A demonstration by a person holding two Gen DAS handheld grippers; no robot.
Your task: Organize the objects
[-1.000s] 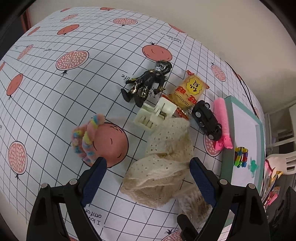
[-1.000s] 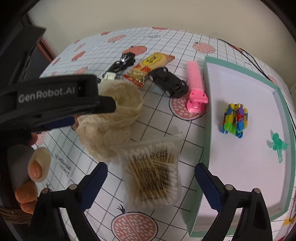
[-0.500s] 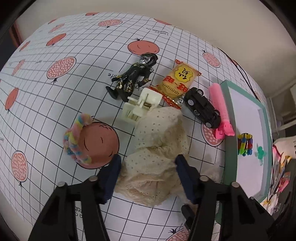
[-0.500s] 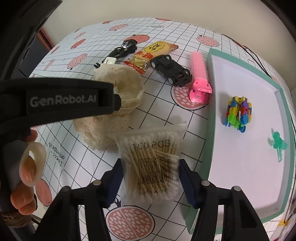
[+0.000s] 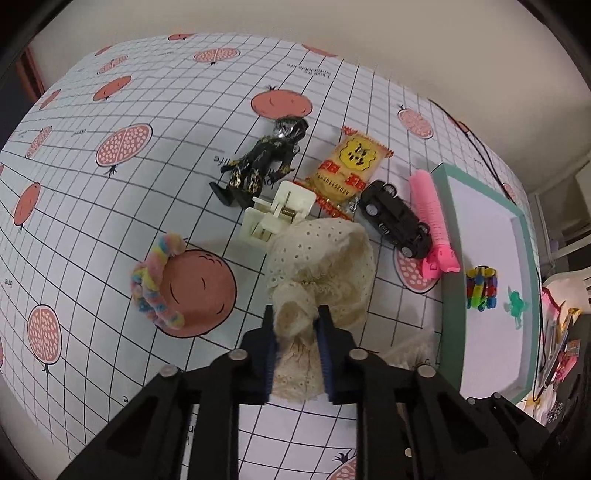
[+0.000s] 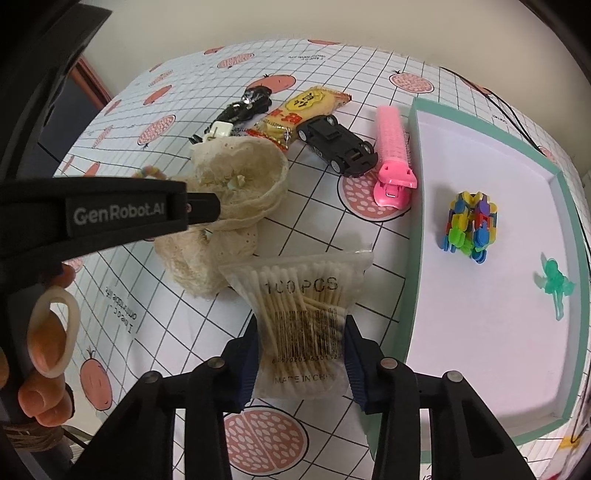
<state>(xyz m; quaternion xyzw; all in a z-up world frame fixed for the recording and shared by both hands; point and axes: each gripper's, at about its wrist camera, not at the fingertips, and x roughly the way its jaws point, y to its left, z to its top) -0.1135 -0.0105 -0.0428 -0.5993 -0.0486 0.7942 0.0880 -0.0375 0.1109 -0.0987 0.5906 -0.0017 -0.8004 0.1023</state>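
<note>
Where a pomegranate-print gridded tabletop (image 5: 110,206) meets a beige wall (image 5: 369,33), the left gripper (image 5: 295,328) pinches lace cloth (image 5: 321,258), the right gripper (image 6: 301,336) a cotton swab bag (image 6: 301,306).

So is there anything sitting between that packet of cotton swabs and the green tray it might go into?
Nothing visible does. The right gripper has its fingers shut on the swab packet, and only bare tablecloth lies between it and the tray. The tray's raised rim is the one thing to clear.
</note>
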